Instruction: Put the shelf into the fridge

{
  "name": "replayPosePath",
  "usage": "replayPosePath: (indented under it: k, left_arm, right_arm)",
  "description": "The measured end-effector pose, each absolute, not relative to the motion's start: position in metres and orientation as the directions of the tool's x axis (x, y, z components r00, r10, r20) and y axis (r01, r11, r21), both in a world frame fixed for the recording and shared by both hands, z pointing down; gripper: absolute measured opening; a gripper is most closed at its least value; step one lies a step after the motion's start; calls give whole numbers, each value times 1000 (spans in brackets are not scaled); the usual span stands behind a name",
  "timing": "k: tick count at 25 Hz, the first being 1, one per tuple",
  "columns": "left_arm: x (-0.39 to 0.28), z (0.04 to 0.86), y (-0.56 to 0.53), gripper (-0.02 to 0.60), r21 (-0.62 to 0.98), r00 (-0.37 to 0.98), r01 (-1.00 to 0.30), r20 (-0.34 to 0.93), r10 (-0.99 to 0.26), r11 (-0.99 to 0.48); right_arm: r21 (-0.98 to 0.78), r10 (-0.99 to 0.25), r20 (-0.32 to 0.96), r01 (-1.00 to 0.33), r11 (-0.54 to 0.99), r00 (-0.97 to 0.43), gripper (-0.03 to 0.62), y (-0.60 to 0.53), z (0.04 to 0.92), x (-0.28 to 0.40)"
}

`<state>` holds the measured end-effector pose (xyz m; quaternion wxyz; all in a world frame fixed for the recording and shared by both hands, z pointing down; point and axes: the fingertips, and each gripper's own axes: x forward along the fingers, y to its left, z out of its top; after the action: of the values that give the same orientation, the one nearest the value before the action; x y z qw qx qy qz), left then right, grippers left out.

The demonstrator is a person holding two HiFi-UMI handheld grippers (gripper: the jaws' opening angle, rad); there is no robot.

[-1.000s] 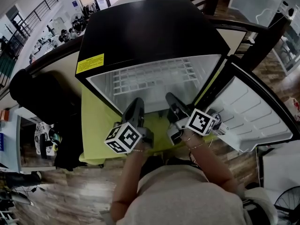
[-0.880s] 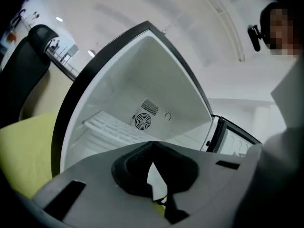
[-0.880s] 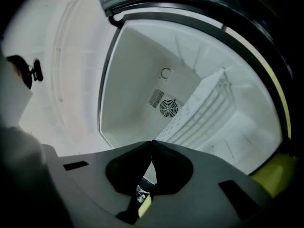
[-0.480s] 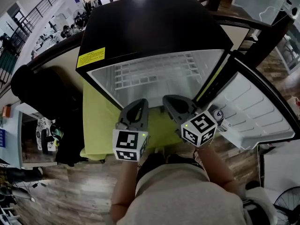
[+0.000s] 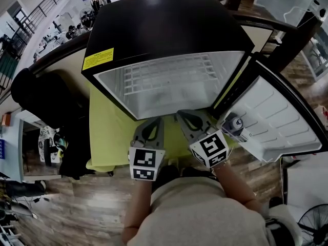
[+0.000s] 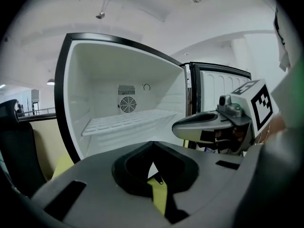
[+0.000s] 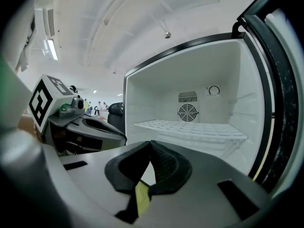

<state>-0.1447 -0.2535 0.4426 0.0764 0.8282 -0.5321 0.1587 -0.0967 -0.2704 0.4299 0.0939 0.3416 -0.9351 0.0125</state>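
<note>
The white wire shelf (image 5: pixel 169 78) lies level inside the open black mini fridge (image 5: pixel 164 29), across its middle; it shows in the left gripper view (image 6: pixel 126 122) and the right gripper view (image 7: pixel 190 127). My left gripper (image 5: pixel 150 126) hangs in front of the fridge mouth, shut and empty (image 6: pixel 152 144). My right gripper (image 5: pixel 187 118) is beside it, also outside the fridge. Its jaws have just been opening by a sliver, but the tips still meet (image 7: pixel 151 144) and nothing is between them. Neither gripper touches the shelf.
The fridge stands on a yellow-green table (image 5: pixel 107 132). Its door (image 5: pixel 271 122) is swung open to the right, with a small can (image 5: pixel 234 123) in its rack. A black chair (image 5: pixel 41 101) stands to the left. Wooden floor lies below.
Both grippers have drawn back from the fridge mouth toward the person and rolled, so their marker cubes now face up. The shelf has stayed in the fridge.
</note>
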Motion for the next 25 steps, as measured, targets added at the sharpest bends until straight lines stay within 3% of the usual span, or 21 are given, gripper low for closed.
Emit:
replayPosePath:
  k: [15, 25]
  left_arm:
    - [-130, 476, -245, 15, 113, 449, -887, 433, -781, -448]
    - [-126, 473, -250, 15, 109, 461, -880, 430, -776, -463]
  right_arm:
    - [34, -541, 256, -552, 833, -801, 9, -255, 453, -107]
    - [12, -540, 255, -556, 831, -802, 9, -257, 453, -104]
